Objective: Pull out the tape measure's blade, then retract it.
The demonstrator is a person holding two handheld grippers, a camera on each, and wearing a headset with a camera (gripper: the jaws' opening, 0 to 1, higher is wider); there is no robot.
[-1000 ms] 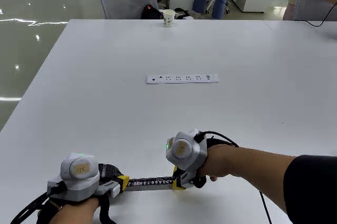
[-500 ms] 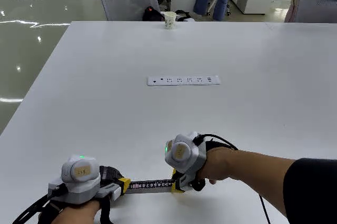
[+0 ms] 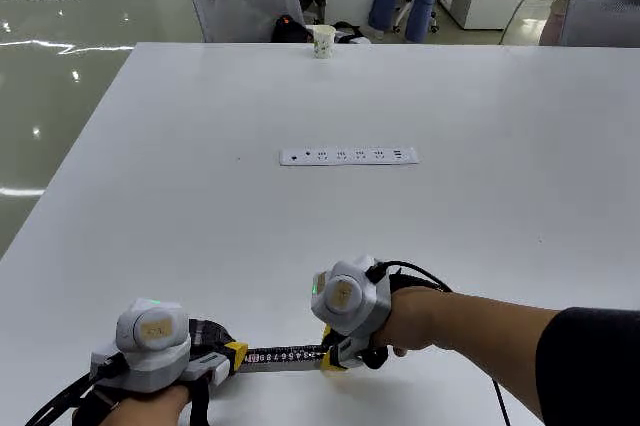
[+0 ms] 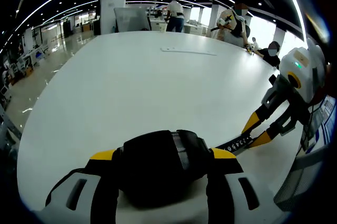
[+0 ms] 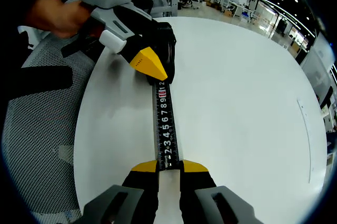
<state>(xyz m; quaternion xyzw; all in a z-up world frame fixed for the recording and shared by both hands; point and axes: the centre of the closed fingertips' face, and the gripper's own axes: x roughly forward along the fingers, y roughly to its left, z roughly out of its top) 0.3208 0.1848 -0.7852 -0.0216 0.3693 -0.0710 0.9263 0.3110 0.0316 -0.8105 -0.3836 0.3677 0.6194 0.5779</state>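
The jaws of the left gripper clamp the tape measure; those of the right gripper pinch its partly drawn blade.

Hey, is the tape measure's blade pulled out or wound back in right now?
Out, partway. A short numbered stretch of blade runs from the case, clamped in the left gripper, to the right gripper, which pinches its end.

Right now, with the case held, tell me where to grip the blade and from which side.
Grip the blade at its free end, coming in line with it from the side opposite the case. It runs straight and flat from the left gripper, so an end-on pinch should pull along its length; the right gripper pinches there.
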